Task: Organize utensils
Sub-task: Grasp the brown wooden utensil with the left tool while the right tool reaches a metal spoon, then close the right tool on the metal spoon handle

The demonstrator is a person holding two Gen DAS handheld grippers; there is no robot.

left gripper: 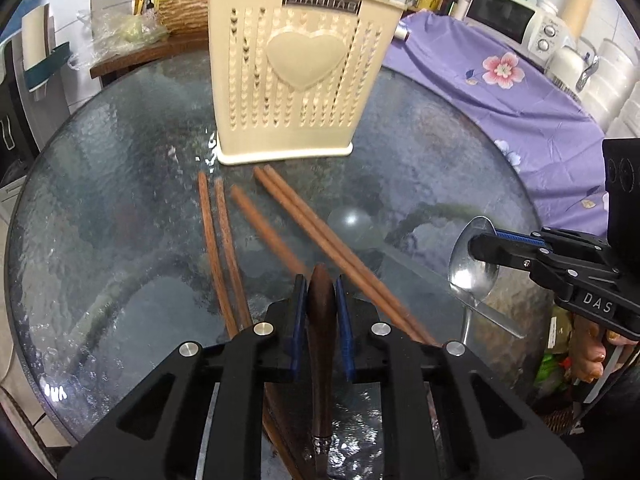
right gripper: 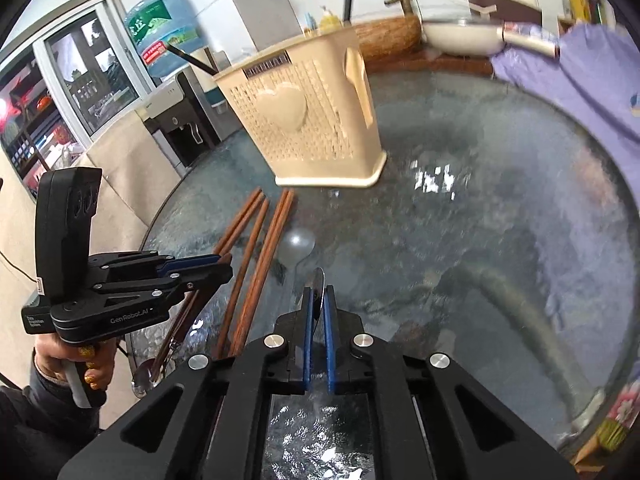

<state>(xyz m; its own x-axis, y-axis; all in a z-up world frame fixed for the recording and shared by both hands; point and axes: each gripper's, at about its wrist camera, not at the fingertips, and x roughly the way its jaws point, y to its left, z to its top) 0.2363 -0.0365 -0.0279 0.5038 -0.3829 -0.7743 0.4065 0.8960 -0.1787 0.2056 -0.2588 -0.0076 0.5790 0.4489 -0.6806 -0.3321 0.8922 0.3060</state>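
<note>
Round glass desk (left gripper: pixel 120 168), cream utensil holder (left gripper: pixel 298 84) upright at rear. Five wooden chopsticks (left gripper: pixel 224 240) loose before it. Left gripper (left gripper: pixel 320 300) jaws clamped on dark wooden handle (left gripper: pixel 320 320) (utensil type unclear). Right gripper (right gripper: pixel 319 312) jaws clamped on steel spoon (left gripper: pixel 472 264), held above desk.

Left tongs (left gripper: pixel 320 292) clamp a wooden-handled utensil (left gripper: pixel 320 320) before the cream holder (left gripper: pixel 298 80).

my left wrist camera looks forward, close over the glass table (left gripper: pixel 120 184), squarely at the utensil holder (left gripper: pixel 296 76). my right wrist camera sees that holder (right gripper: pixel 308 120) obliquely; both share the chopsticks (left gripper: pixel 256 236) (and each other's gripper).
</note>
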